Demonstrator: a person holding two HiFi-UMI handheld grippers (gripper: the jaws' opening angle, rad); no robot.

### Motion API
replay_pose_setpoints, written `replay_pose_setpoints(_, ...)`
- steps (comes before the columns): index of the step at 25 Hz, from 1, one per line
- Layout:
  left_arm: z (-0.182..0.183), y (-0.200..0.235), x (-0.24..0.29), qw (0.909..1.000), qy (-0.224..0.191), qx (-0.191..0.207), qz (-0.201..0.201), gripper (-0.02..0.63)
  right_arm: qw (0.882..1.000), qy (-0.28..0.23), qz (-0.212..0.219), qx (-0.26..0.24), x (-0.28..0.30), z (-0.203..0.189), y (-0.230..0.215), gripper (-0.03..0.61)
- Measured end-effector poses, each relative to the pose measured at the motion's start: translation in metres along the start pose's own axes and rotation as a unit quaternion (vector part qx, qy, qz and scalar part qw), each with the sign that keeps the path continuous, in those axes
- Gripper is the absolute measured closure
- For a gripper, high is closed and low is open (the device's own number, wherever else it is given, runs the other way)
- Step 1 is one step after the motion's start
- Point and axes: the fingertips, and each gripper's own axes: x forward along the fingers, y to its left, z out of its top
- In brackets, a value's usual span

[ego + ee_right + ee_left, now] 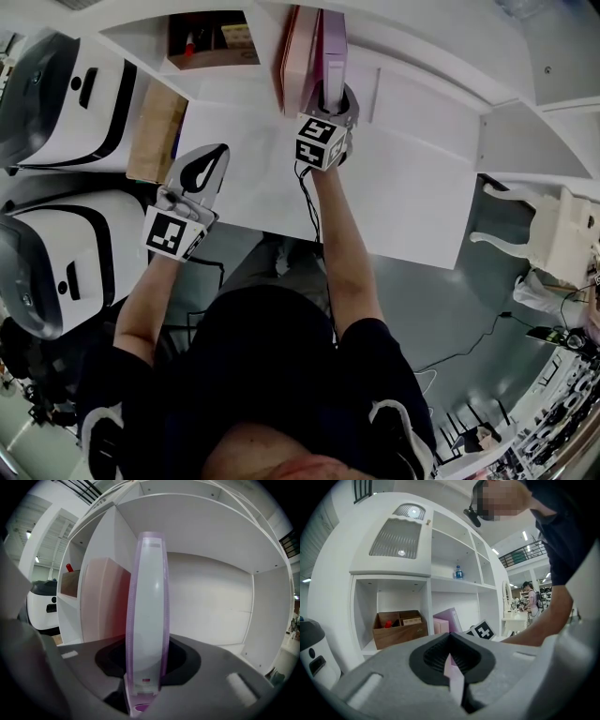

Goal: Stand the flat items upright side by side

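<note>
Red item (190, 41) and small carton (236, 36) inside wooden box (214, 58). Right of that box, purple-edged book (332, 52) upright just beside pink book (298, 58), clamped in right gripper (337, 98), jaws partly apart. Left gripper (211, 159) pressed shut, near side of the box.

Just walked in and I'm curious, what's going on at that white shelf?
A person works with a hand-held gripper in each hand. The right hand-held gripper clamps a purple-edged flat item, holding it upright in a white shelf compartment beside a pink flat item. The left hand-held gripper is shut and hangs back near the table edge, away from those items.
</note>
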Motion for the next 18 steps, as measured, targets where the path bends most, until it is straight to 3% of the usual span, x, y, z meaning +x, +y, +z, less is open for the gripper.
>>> replay_pose_setpoints(10, -0.006, 0.008, -0.003, 0.9999, 0.000, -0.010, 0.009, 0.615, 0.999, -0.018, 0.028, 0.031, 0.009, -0.006, 0.022, 0.403)
replay_pose_setpoints(18, -0.013, 0.014, -0.007, 0.9998, 0.009, -0.013, 0.011, 0.615, 0.996, 0.018, 0.084, 0.008, 0.005, -0.026, 0.035, 0.366)
